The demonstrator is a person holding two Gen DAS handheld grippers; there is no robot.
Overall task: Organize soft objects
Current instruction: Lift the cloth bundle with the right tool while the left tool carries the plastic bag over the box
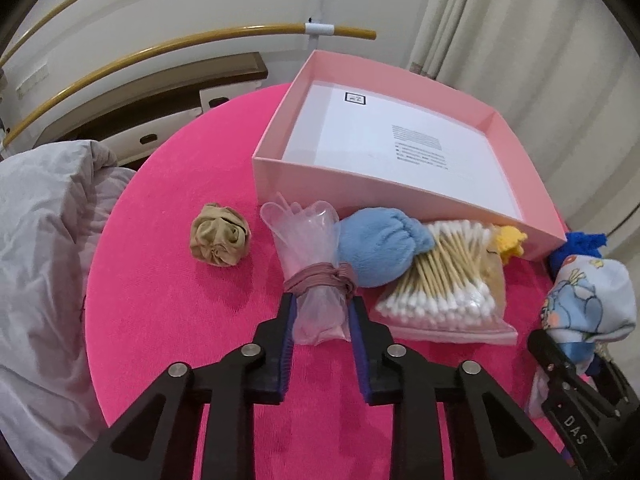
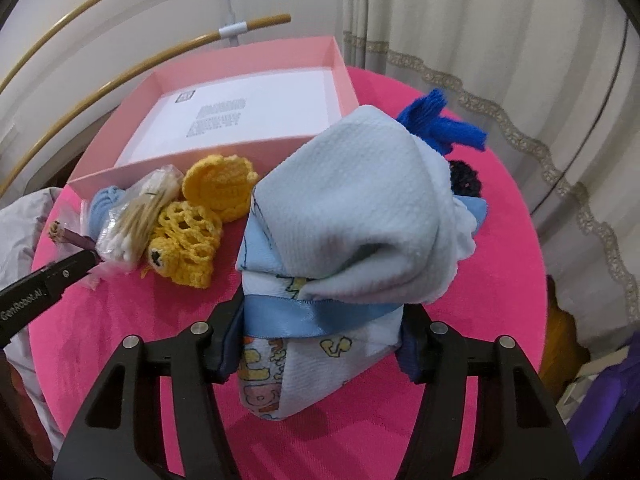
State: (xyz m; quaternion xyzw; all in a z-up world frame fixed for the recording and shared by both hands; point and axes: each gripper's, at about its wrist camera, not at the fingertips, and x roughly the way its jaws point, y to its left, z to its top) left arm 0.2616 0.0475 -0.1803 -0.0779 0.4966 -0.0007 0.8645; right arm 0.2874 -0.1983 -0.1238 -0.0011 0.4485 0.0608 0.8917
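Note:
My left gripper (image 1: 322,300) is shut on the lower end of a clear plastic bundle (image 1: 308,236) tied with a mauve rubber band, which lies on the pink round table (image 1: 180,320). A rolled light-blue printed towel (image 2: 360,200) with a blue satin ribbon round it stands between the fingers of my right gripper (image 2: 322,320), which is shut on it. That towel (image 1: 592,296) also shows at the right edge of the left wrist view. An open pink box (image 1: 360,184) with a white printed sheet inside sits behind. Beside the bundle lie a tan stocking ball (image 1: 220,240) and a blue plush roll (image 1: 380,248).
A zip bag of cotton swabs (image 1: 444,284) lies in front of the box. Two yellow crochet pieces (image 2: 218,188) rest next to it. A blue knit item (image 2: 440,124) and a black one (image 2: 466,180) sit behind the towel. Grey bedding (image 1: 40,260) borders the table's left edge.

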